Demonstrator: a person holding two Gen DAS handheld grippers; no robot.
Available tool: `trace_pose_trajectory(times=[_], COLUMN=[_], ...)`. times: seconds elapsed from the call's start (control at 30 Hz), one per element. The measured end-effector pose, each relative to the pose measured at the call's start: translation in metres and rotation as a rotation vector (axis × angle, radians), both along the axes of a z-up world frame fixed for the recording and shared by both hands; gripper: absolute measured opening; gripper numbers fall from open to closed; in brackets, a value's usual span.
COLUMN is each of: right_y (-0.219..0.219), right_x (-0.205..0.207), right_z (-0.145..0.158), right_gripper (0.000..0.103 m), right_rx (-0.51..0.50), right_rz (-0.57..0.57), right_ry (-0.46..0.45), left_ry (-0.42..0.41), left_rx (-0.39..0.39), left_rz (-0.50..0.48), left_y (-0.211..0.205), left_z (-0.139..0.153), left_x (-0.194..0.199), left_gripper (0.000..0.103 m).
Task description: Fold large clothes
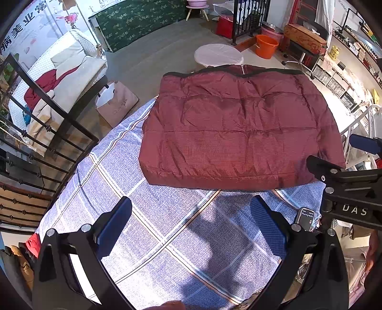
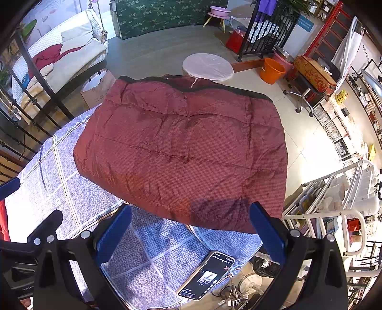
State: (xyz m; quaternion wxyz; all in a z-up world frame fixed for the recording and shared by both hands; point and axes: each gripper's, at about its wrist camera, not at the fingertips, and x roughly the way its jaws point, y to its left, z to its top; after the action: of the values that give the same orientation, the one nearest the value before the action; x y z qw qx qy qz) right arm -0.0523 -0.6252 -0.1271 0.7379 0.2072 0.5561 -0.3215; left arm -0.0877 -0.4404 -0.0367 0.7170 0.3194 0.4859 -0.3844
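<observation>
Jacket (image 1: 238,133) (maroon, quilted) lies folded on checked cloth (image 1: 148,229); left hand-held gripper (image 1: 191,229) & right hand-held gripper (image 2: 191,233) both released, empty.

Grey floor (image 2: 167,45); swing bench (image 2: 71,43) left, orange bucket (image 2: 272,70), shelves (image 2: 334,128) right.

The quilted jacket (image 1: 238,128) is dark maroon with a fine check and a black edge along its far side. The cloth (image 1: 148,229) under it is blue-violet with a dense white speckle and a grid of pale and tan lines. The gripper fingers (image 1: 114,226) are dark blue on black frames. Behind, a bucket (image 1: 266,46) is orange, a round stool (image 1: 218,55) white, a basin (image 1: 197,2) pink, and a hanging (image 1: 143,21) dark green with a pale floral print.
</observation>
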Motion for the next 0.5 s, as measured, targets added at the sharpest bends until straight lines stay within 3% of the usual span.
trace_pose_trajectory(times=[0.5], right_y=[0.0009], right_x=[-0.0002], right_z=[0.0006], right_gripper=[0.097], right_rx=[-0.002], right_rz=[-0.001], right_ry=[-0.001], left_ry=[-0.003], left_rx=[-0.002], left_rz=[-0.005], left_y=[0.0018], left_z=[0.0023], left_x=[-0.0025], left_gripper=[0.098])
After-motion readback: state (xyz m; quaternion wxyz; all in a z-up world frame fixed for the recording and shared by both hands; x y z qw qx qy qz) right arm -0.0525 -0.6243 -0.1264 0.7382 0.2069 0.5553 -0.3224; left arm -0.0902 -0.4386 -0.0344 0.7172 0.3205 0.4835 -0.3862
